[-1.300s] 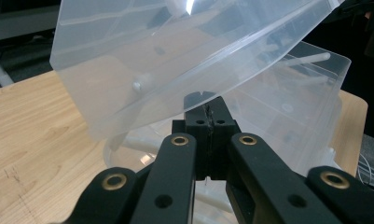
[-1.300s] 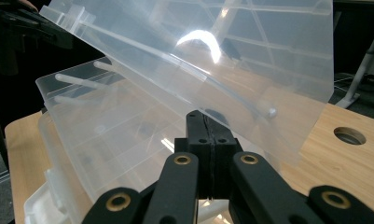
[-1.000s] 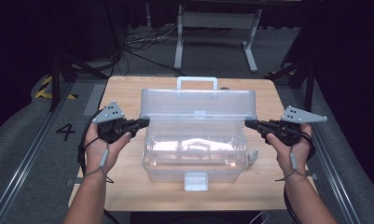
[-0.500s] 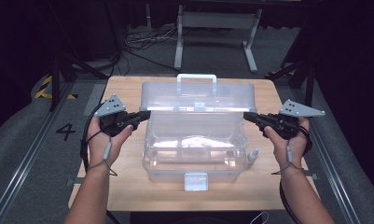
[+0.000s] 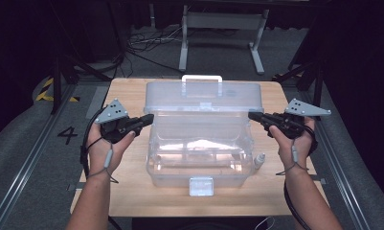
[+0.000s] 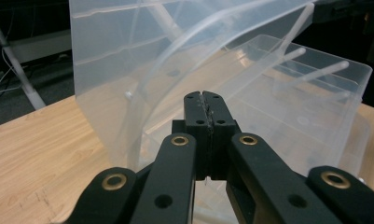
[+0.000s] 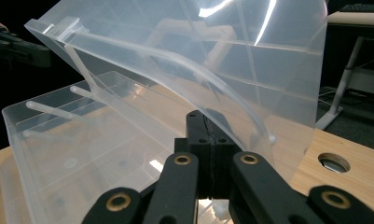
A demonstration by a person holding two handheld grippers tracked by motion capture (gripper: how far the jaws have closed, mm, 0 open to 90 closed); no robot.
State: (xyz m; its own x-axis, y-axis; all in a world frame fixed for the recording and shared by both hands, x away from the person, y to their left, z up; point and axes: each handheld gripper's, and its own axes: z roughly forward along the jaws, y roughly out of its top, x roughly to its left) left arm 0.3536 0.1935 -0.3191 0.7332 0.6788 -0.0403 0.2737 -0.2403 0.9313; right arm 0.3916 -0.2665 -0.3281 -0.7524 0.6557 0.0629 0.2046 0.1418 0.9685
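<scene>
A: The storage box (image 5: 199, 158) is clear plastic, smooth and glossy; its raised lid (image 6: 175, 51) is faintly milky with moulded ribs.

B: The table (image 5: 127, 96) is pale wood, matt, with fine grain.

A: The left gripper (image 6: 205, 105) is matt black plastic with brass-coloured rivets, the right gripper (image 7: 205, 126) likewise.

B: The floor (image 5: 31, 158) looks like grey carpet, perhaps; it is dim

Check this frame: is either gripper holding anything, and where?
Both jaws look shut at the clear box's raised lid ends, left gripper, right gripper; actual hold cannot be told.
</scene>
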